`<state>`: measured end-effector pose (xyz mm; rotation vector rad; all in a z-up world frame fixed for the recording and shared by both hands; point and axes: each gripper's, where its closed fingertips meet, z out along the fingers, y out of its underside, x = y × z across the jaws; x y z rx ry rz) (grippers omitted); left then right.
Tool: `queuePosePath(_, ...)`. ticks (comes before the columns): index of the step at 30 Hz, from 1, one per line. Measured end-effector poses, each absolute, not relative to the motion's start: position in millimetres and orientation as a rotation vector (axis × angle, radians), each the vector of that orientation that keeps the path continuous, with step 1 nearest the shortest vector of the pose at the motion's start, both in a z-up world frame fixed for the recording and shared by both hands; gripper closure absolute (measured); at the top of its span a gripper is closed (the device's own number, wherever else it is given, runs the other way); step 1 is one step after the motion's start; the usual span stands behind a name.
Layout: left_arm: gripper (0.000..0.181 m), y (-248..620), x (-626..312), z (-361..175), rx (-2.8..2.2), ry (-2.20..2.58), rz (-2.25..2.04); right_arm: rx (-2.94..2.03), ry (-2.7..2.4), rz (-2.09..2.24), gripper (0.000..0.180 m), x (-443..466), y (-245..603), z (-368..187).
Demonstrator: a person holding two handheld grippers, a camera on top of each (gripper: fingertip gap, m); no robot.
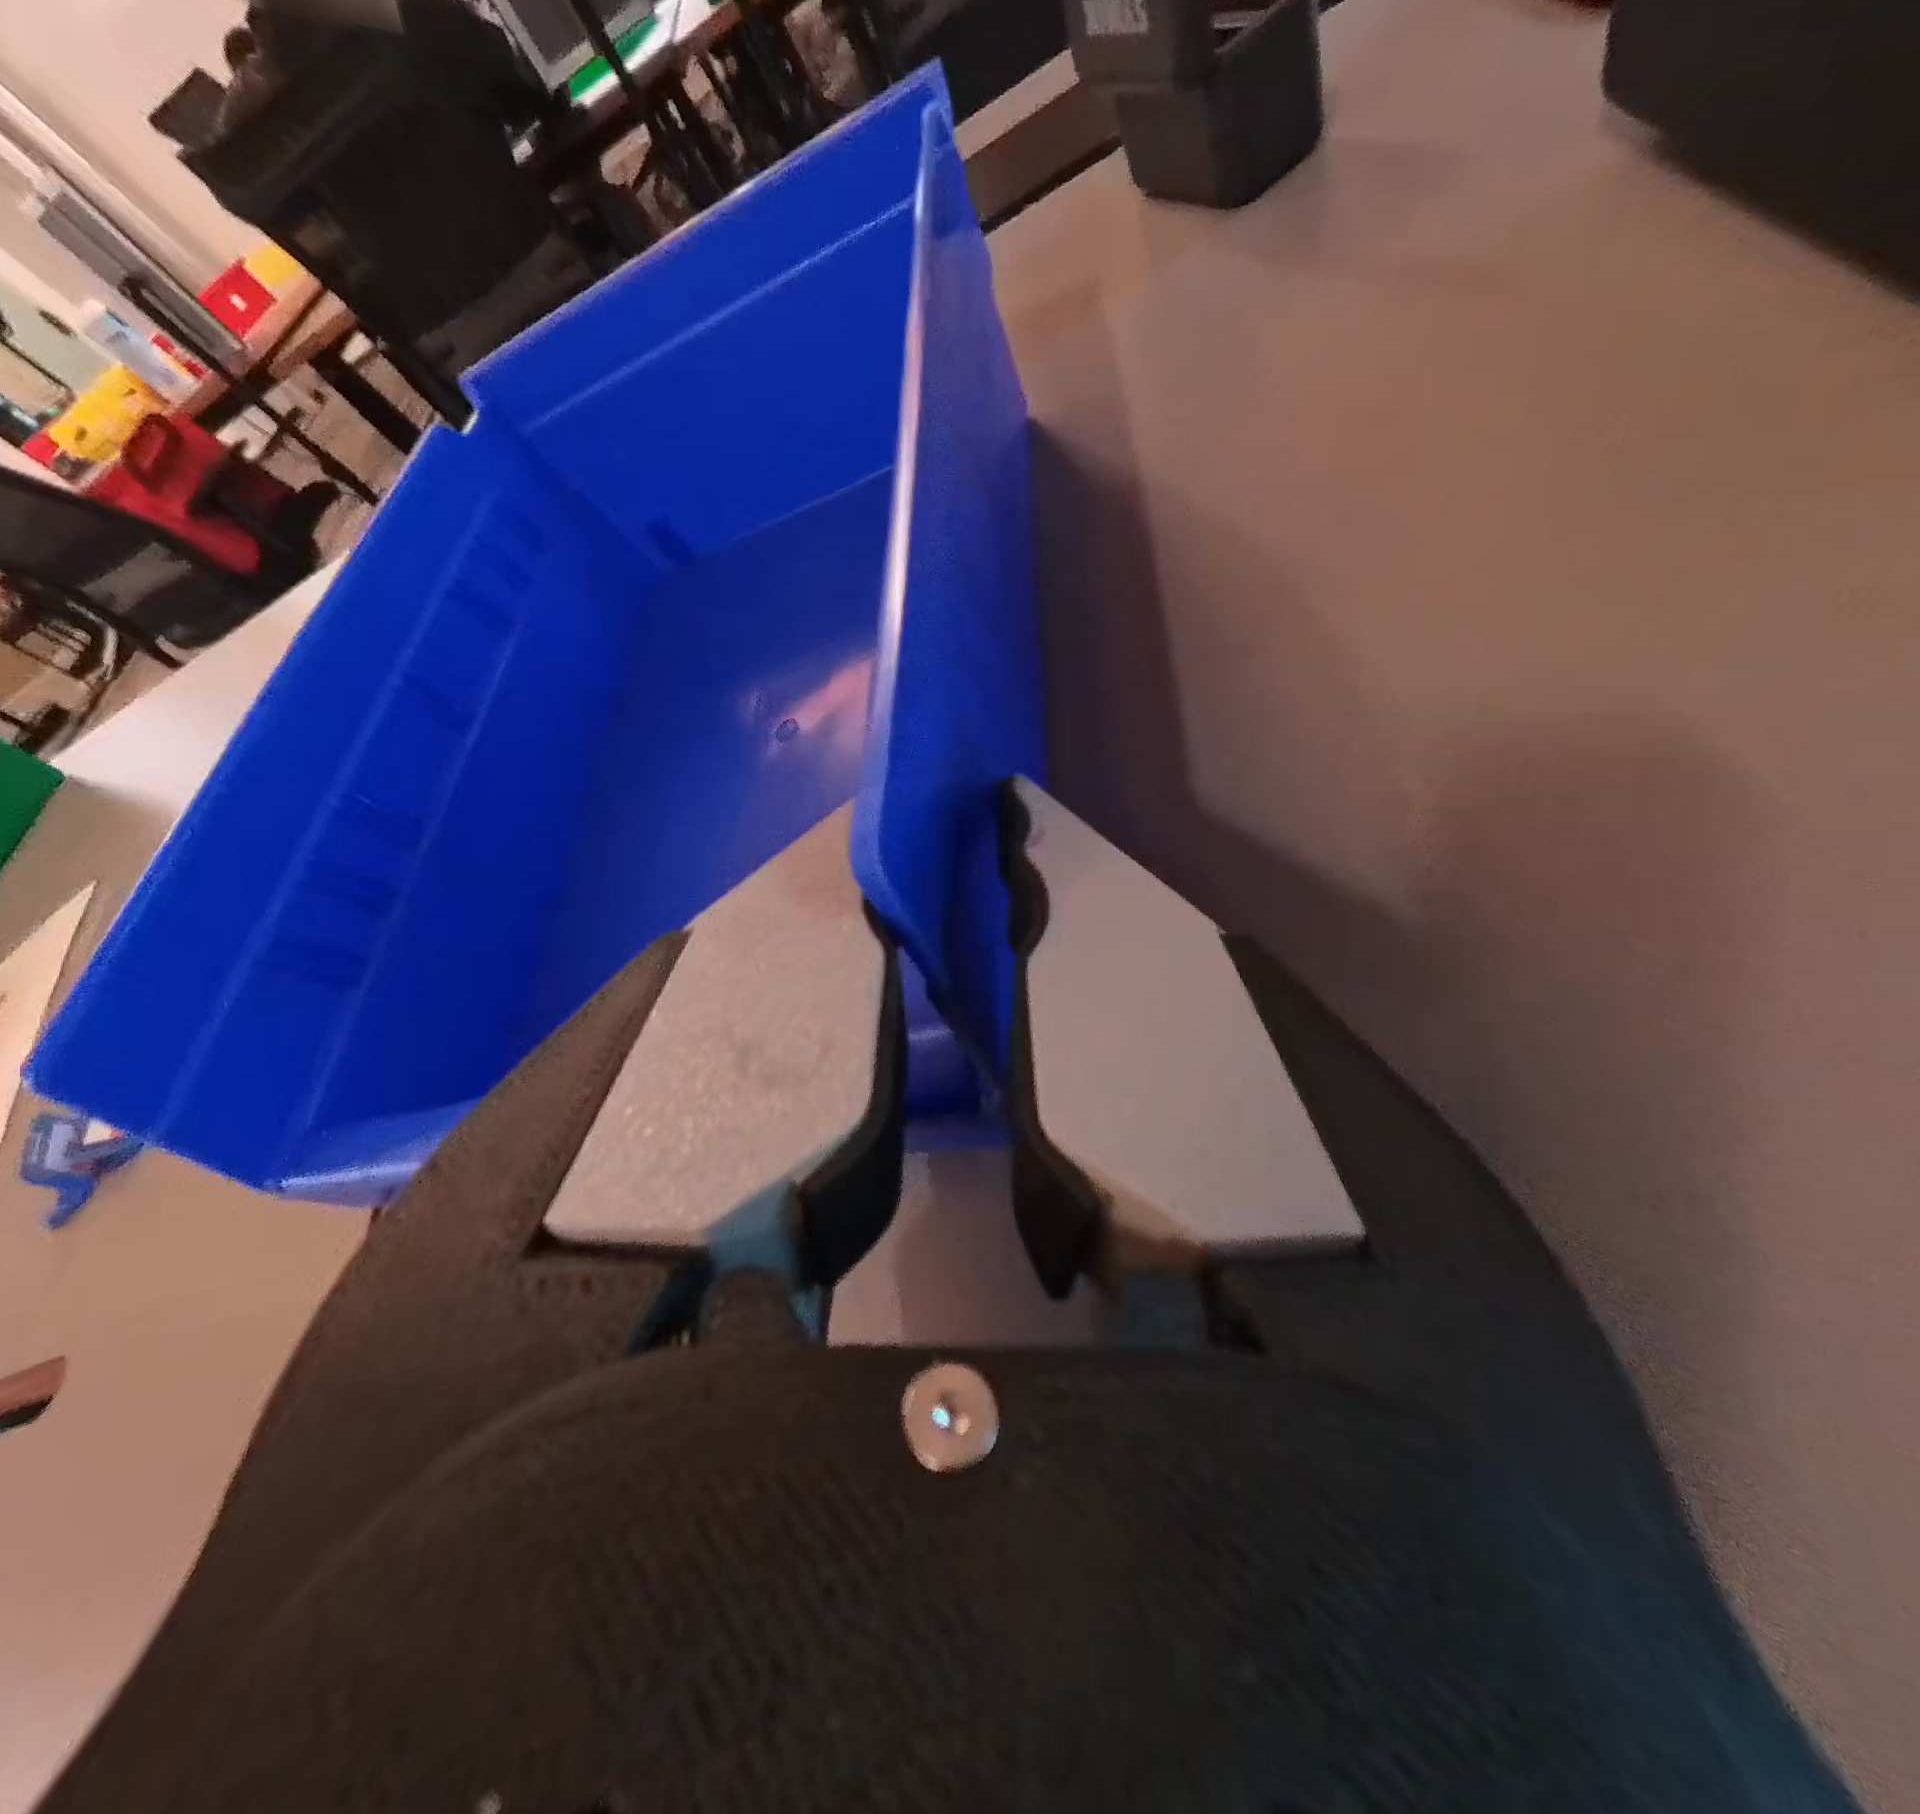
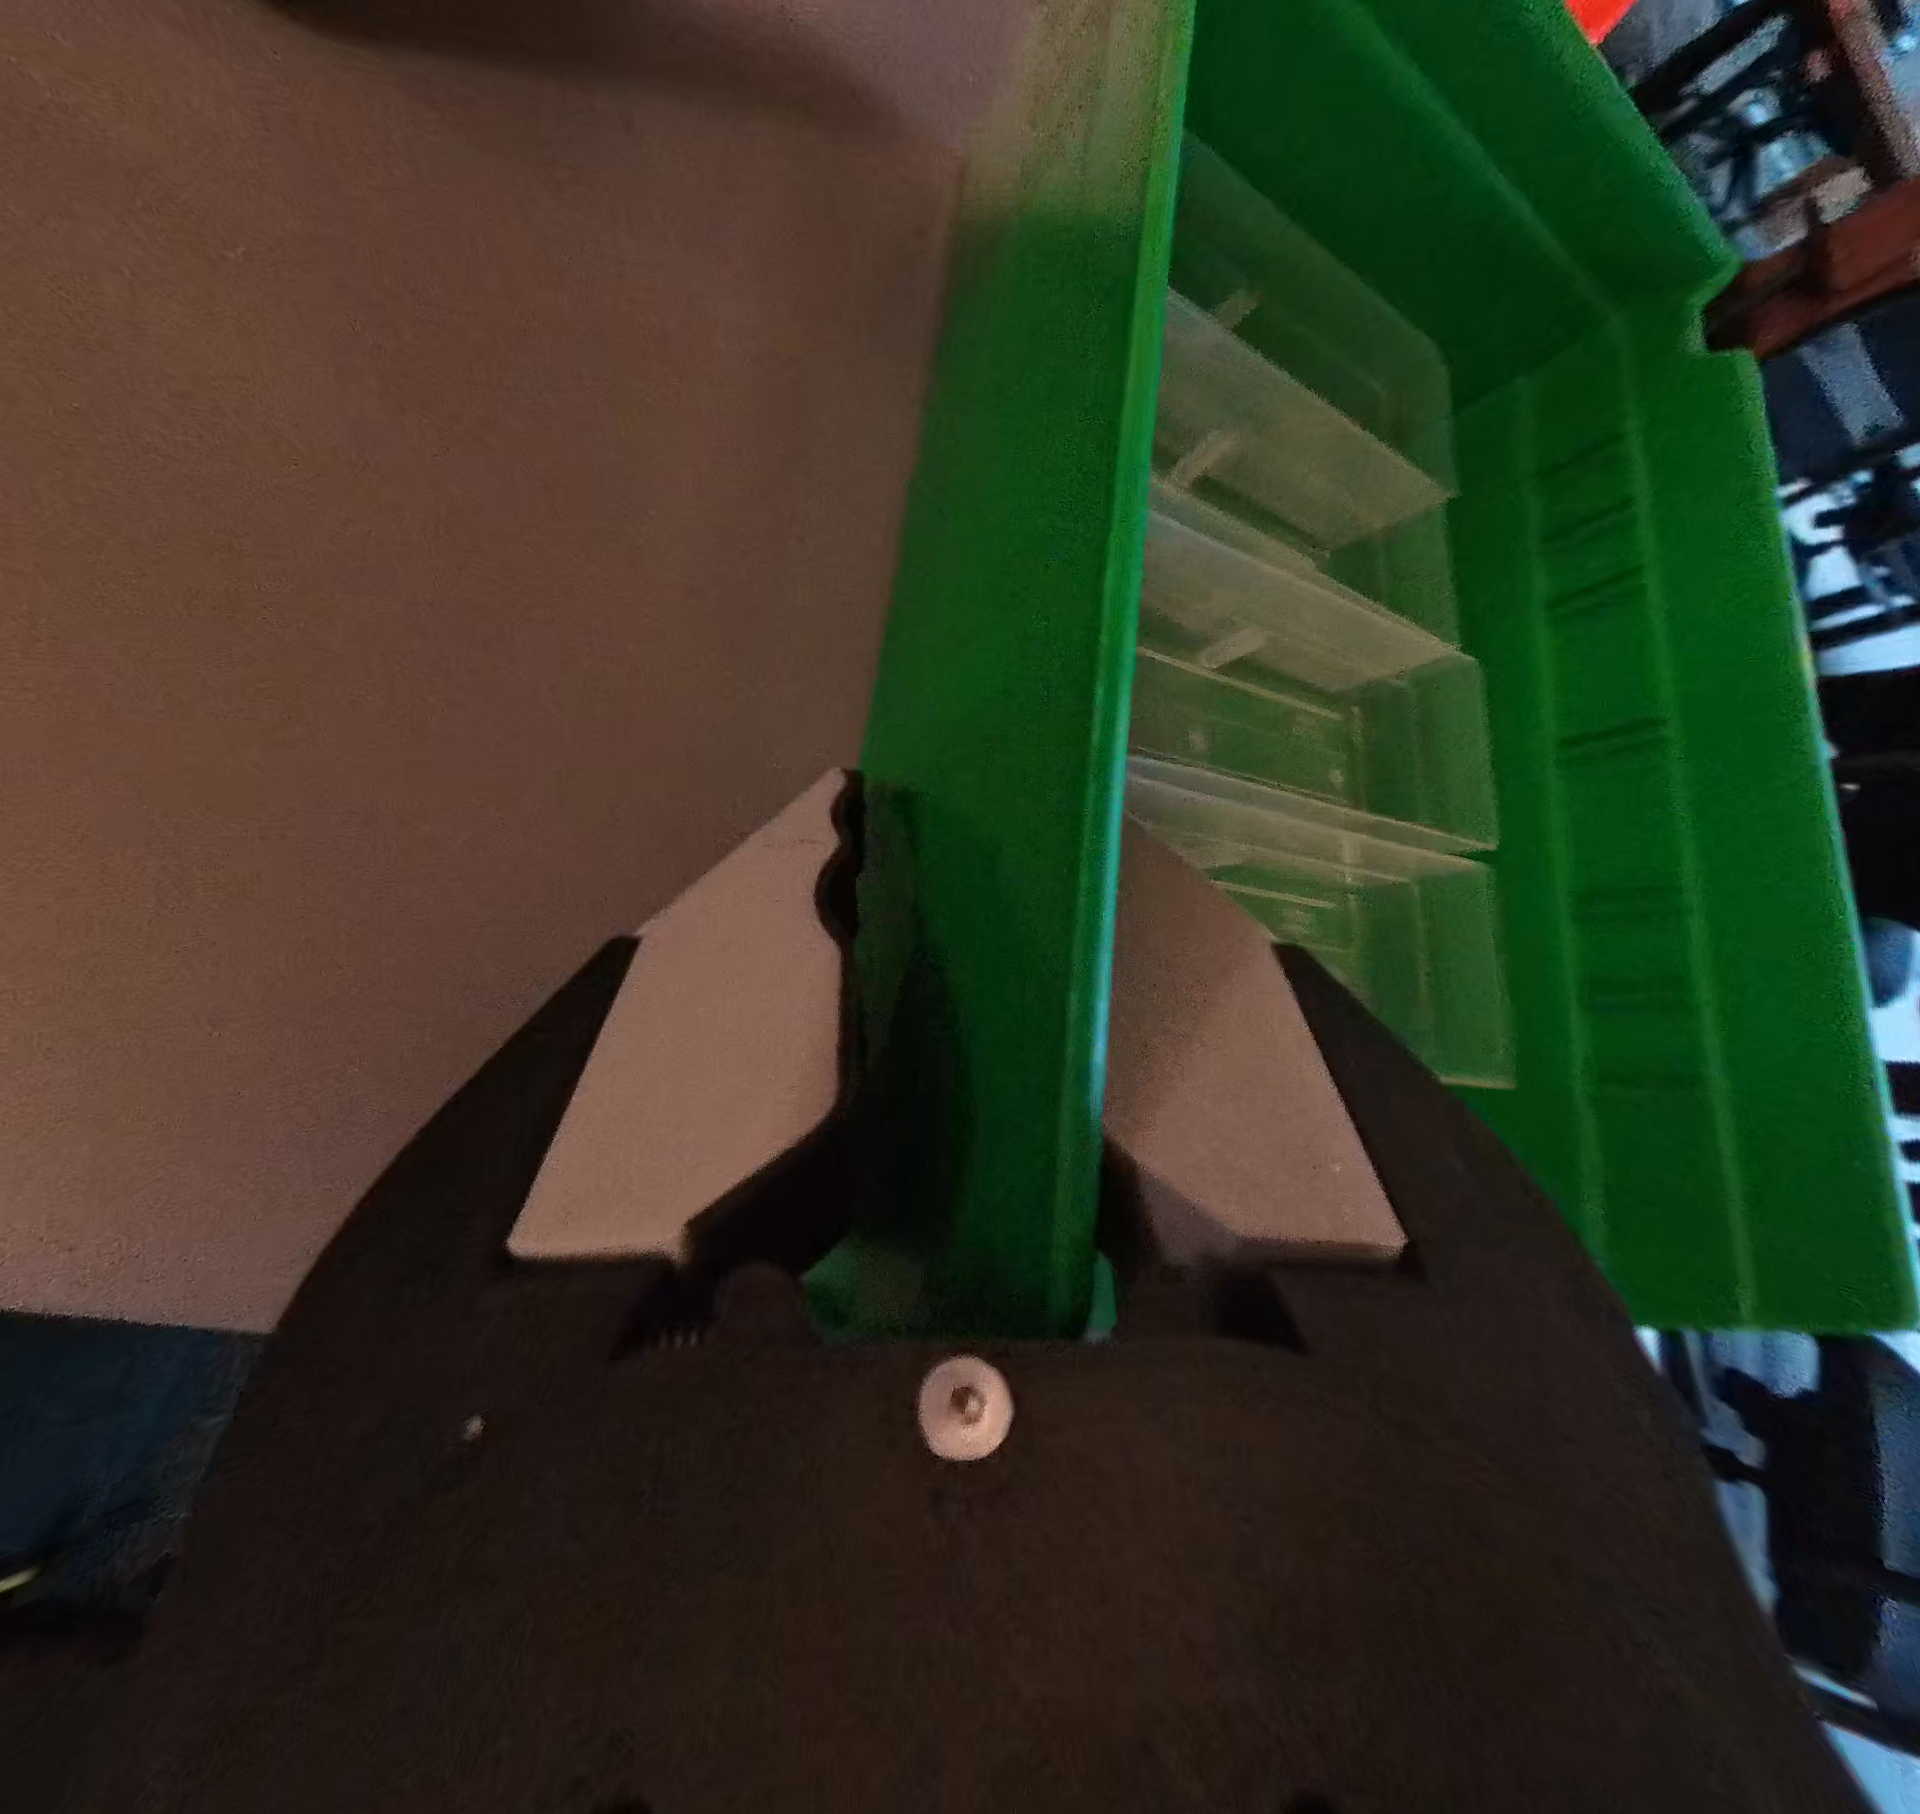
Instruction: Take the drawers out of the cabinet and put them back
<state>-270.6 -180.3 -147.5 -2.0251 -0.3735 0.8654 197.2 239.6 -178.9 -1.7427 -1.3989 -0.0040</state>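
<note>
- The left gripper (image 1: pixel 940 943) has its jaws squeezed almost shut on the thin right side wall of the open blue plastic drawer (image 1: pixel 540 725).
- The blue plastic drawer is out of the cabinet. It sits tilted over the pale grey table top (image 1: pixel 1455 725), and I cannot tell if its bottom touches the table.
- The right gripper (image 2: pixel 987 985) has its jaws squeezed tight on the left side wall of the open green plastic drawer (image 2: pixel 1662 829).
- The green plastic drawer is out of the cabinet too, at the right of the right wrist view, with the table on its left.
- Inside the green drawer are clear plastic dividers (image 2: pixel 1309 642), lined up in a row.
- I think the step now is carrying both drawers. To do it well, hold each wall firmly and keep the drawers level, so the clear dividers do not slide out.
- Move slowly, because a thin wall can slip from the fingers.
- The cabinet cannot be seen clearly. A big dark shape (image 1: pixel 1766 81) at the far right may be it, but it is cut off.
- A small dark grey box (image 1: pixel 1195 71) stands far off on the table, and what it is I cannot tell.
- Both pictures are blurry.
</note>
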Motion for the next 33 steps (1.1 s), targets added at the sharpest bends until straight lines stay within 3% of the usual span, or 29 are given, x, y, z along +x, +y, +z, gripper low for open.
queuePosePath(4, 0.175, -178, -266, -149, -2.067, -0.373, 0.751, -1.797, -1.404, 0.158, 0.172, 199, 230, -175)
queuePosePath(7, 0.175, -180, -266, -148, -2.067, -0.365, 0.744, -1.789, -1.439, 0.212, 0.176, 207, 223, -175)
queuePosePath(33, 0.174, -174, -262, -151, -2.067, -0.364, 0.769, -1.770, -1.436, 0.310, 0.172, 205, 217, -184)
